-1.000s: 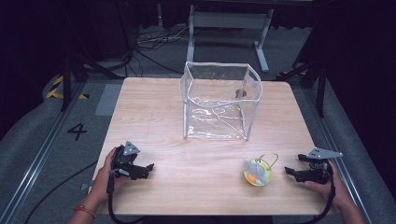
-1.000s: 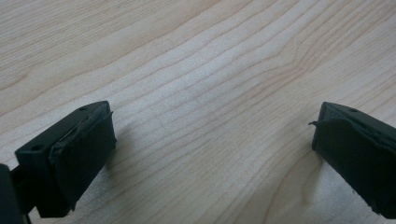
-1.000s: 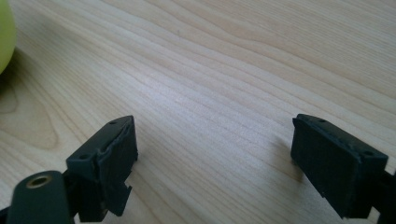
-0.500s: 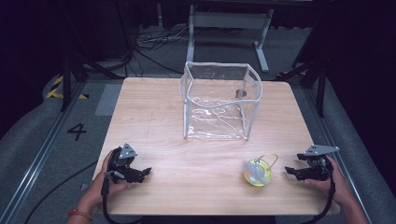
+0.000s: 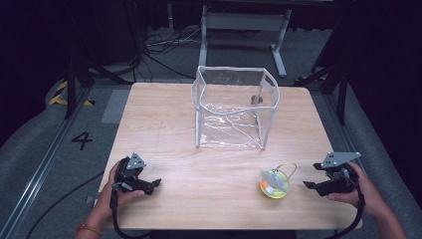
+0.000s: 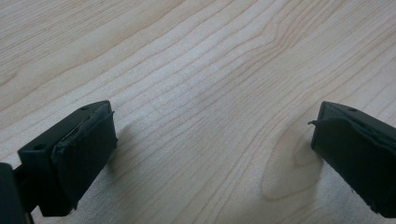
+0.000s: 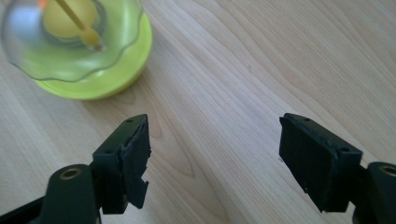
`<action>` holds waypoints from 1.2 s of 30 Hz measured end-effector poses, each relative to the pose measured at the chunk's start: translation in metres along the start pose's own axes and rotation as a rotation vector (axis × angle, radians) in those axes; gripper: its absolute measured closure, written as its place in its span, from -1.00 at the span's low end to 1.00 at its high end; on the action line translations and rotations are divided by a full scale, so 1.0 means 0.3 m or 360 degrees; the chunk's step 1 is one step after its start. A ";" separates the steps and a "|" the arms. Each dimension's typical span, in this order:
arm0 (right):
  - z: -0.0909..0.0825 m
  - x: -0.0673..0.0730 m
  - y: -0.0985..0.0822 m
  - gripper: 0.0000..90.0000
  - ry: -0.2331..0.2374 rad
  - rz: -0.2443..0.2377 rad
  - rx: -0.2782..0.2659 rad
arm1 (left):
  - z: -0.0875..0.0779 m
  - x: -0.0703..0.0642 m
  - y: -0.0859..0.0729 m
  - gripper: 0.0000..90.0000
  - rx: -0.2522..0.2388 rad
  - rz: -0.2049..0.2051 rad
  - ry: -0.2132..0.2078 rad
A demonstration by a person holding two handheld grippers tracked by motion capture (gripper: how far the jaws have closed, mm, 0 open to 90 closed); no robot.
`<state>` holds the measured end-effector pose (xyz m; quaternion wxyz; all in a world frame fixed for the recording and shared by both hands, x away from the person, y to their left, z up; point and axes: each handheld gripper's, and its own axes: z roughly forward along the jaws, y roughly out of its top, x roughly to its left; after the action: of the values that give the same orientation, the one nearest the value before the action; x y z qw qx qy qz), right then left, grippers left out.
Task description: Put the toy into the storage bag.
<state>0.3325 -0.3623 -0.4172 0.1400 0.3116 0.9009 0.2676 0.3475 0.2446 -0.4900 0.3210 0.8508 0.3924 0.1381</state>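
Round yellow-green plastic capsule with clear domed lid (image 7: pixel 77 46): cut off by the right gripper view's top and left edges. Contents of the capsule in the high view: too small to identify.

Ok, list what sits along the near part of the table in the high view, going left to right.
Left tongs in the person's left hand → bare wooden table → yellow-green ball toy with a clear dome and a yellow loop → right tongs, jaws apart with nothing between them.
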 end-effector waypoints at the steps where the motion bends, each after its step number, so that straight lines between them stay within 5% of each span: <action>1: -0.005 0.005 0.008 -0.44 0.0001 -0.0006 0.0000 | 0.000 0.000 0.000 -0.99 0.0000 0.0003 0.0004; 17: -0.097 0.105 0.182 -0.41 0.0060 -0.0253 0.0121 | 0.000 -0.002 -0.001 -0.99 -0.0004 -0.0012 0.0003; 27: -0.082 0.133 0.264 -0.37 0.0088 -0.0343 0.0212 | 0.000 -0.002 -0.001 -0.99 -0.0004 -0.0012 0.0003; 36: -0.029 0.133 0.303 0.11 0.0131 -0.0334 0.0275 | 0.000 -0.002 -0.001 -0.99 -0.0004 -0.0011 0.0003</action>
<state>0.3424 -0.2802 -0.3617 0.1026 0.2153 0.9533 0.1854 0.3469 0.2443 -0.4902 0.3221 0.8489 0.3956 0.1382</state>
